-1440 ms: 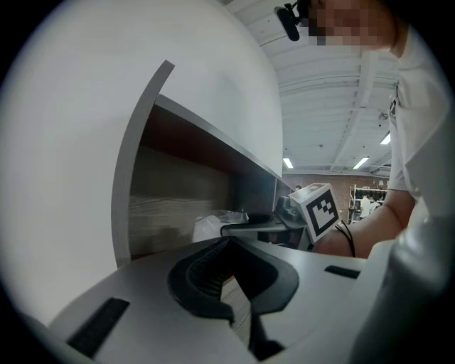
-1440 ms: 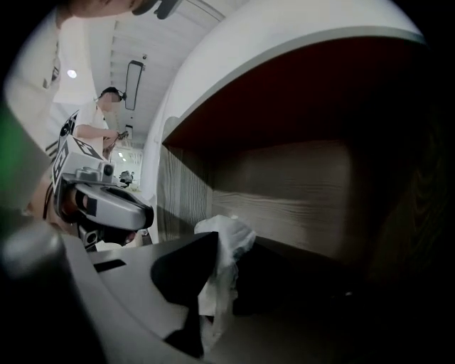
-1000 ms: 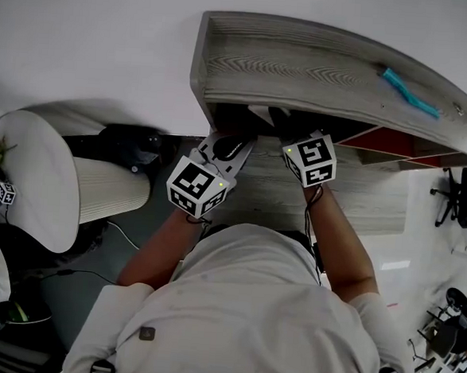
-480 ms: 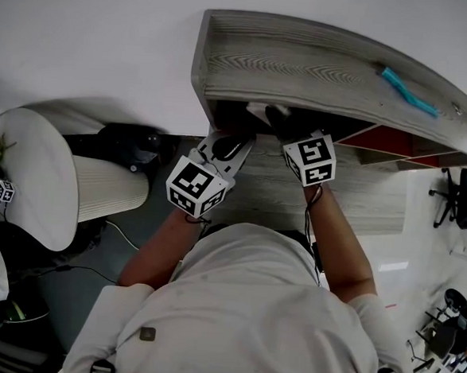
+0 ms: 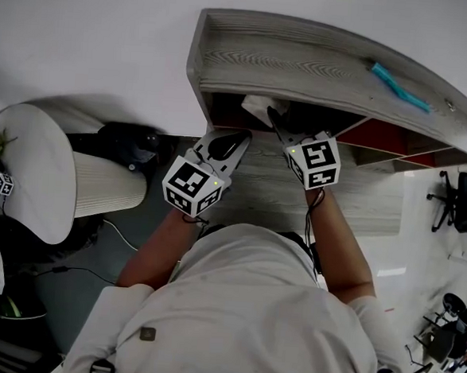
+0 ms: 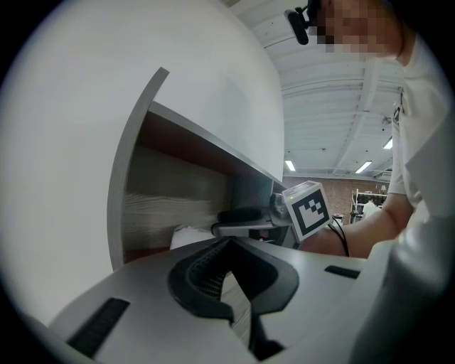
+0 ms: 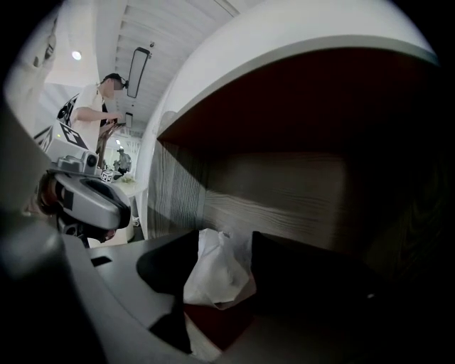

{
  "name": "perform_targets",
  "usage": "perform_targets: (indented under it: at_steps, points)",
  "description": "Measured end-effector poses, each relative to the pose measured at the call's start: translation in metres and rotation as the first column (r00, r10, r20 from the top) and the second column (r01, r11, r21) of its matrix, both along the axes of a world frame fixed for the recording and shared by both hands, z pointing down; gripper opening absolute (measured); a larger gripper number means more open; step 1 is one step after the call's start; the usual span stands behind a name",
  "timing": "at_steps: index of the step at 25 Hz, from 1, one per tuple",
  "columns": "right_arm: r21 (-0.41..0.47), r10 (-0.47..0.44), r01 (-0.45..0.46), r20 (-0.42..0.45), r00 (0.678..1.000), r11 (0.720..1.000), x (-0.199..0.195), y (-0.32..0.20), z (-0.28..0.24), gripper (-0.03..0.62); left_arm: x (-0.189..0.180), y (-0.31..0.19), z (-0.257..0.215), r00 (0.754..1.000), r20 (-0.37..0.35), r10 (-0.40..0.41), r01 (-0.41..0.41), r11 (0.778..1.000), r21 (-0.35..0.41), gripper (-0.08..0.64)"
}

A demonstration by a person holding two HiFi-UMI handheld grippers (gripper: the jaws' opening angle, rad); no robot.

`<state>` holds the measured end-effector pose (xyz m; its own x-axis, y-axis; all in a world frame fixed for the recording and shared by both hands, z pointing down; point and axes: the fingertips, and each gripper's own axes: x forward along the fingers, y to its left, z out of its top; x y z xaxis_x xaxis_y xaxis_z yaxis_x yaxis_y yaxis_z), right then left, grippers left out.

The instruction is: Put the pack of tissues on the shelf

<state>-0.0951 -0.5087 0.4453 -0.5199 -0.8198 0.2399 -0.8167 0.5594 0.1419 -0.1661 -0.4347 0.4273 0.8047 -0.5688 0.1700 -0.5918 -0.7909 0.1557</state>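
The pack of tissues (image 7: 217, 274) is seen inside the left-end compartment of the shelf (image 5: 306, 67), under the top board and close to the left side wall. It appears to rest on the compartment floor. The right tool (image 7: 226, 245) is reached into that compartment with its jaws spread wide on either side of the pack. The jaws have just been opening, and the pads no longer seem to press on the wrapper, so the pack is judged to be released and the placing all but done.

The left tool (image 6: 229, 245) is held just outside the compartment, a little to the left, with its jaws closed together and nothing between them. It seems to be kept there only out of the way.

The pack is soft and white. Its thin wrapper is crumpled into folds and gathered to a loose peak at the top, so it would yield under a grip. The shelf is made of pale grey board with a printed wood grain, with a darker, reddish lining inside.
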Motion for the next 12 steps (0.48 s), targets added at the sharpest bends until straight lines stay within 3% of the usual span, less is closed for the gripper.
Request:
perform_targets:
  at_steps: [12]
  points:
    - [0.017, -0.088, 0.087, 0.017, 0.996, 0.996, 0.017, 0.039, -0.015, 0.25, 0.034, 0.032, -0.015, 0.998, 0.007, -0.06, 0.059, 0.998, 0.031, 0.014]
